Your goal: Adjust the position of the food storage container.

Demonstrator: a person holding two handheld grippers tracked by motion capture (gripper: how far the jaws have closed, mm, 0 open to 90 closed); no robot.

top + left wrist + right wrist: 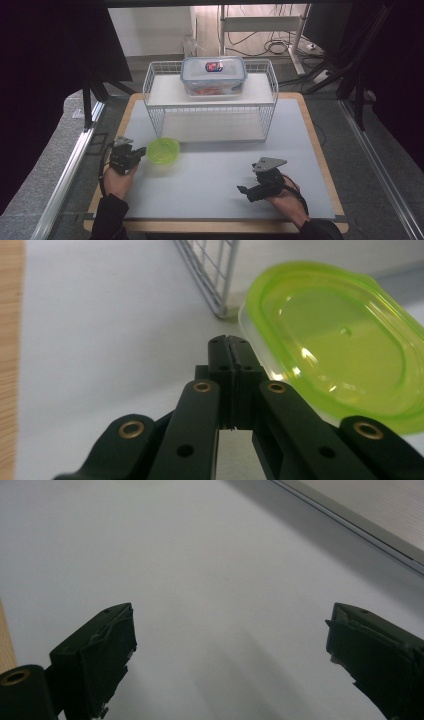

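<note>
Left gripper [230, 342], clenched on nothing, sits just beside the green lid [332, 340], perhaps touching; right gripper [230, 630] gapes.

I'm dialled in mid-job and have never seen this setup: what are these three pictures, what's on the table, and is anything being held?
No robot here: a person holds a hand-held tool with two black jaws in each hand. The high view looks down on the table from above the person's side, showing the left gripper and the right gripper. The other two pictures come from cameras riding on those tools, looking along their jaws.

On the grey table mat stands a white wire shelf rack, with a clear lidded plastic food box on its top shelf. In front of the rack lies a translucent green plastic container.

The left gripper's jaws are shut, right beside the green container's rim, gripping nothing. The right gripper's jaws are open over bare mat. Nothing is held.
</note>
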